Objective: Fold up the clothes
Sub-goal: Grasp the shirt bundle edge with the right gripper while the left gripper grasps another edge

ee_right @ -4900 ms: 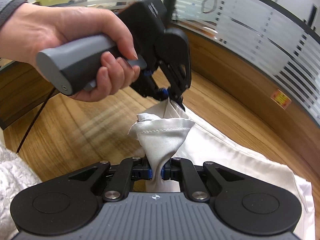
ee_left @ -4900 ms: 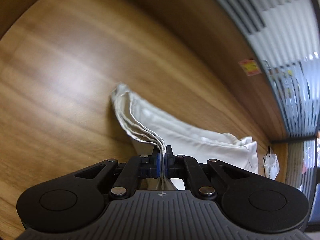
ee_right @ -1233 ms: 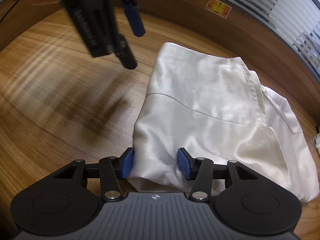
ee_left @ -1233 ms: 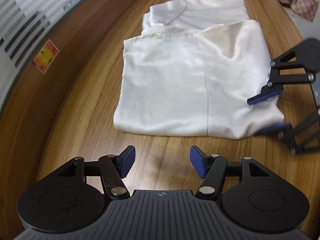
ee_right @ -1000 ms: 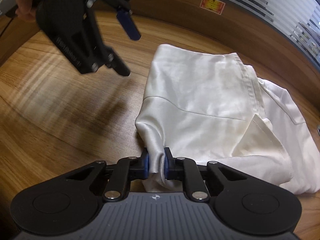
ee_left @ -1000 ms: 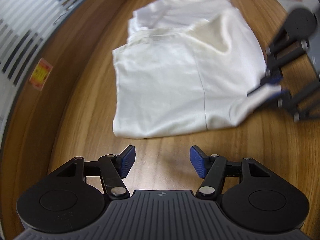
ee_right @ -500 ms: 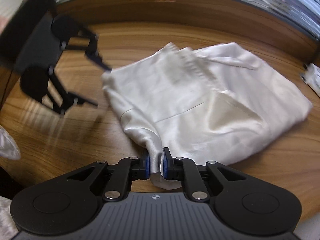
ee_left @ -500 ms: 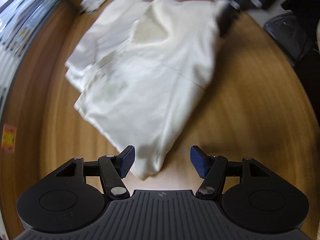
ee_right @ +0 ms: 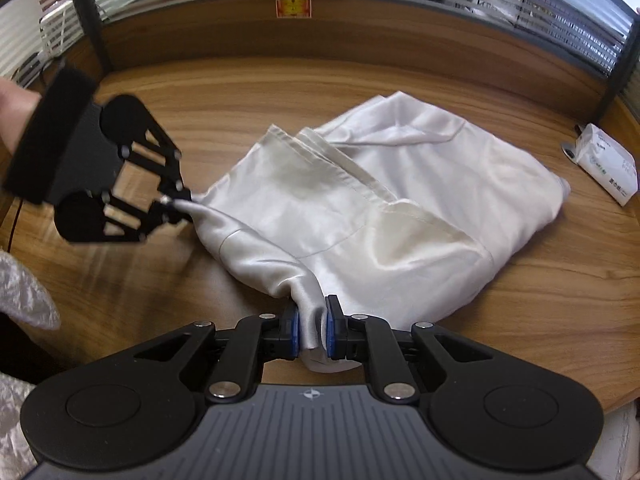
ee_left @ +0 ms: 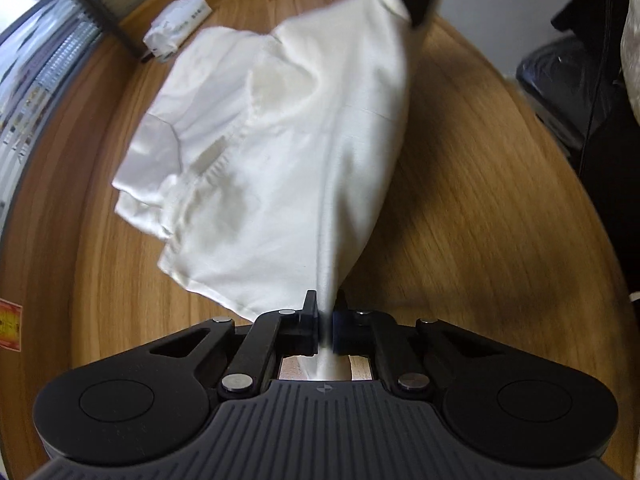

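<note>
Left tongs (ee_left: 326, 320) had just been closing and were clamped on a thin corner of the white garment (ee_left: 280, 152), cloth pinched between the pads and trailing down behind them, the tucked end hidden by the tongs' own body. Right tongs (ee_right: 311, 334) were nearly closed on a thicker bunch of the same garment (ee_right: 380, 208), a lump of fabric squeezed between the blue pads, its lower end cut off under the housing.

The garment lay partly folded on the wooden table (ee_right: 540, 280), with the near edge lifted and stretched between the two tongs. In the left wrist view the far corner rose to the top edge, where the right tongs were mostly out of frame and blurred, only a dark shape visible. In the right wrist view the left tongs (ee_right: 174, 202) showed from the side at the left, tips on a pulled-out point of cloth; the hand (ee_right: 14, 108) holding them was cut off at the frame edge. Motion blur softened the fabric seams in both views.

A small white packet (ee_right: 606, 162) sat on the table well apart from the garment, its print too small to read. A red-and-yellow sticker (ee_right: 293, 8) on the wooden partition was unreadable. Silvery padded material (ee_right: 24, 300) at the left edge was cut off, unclear what it was
</note>
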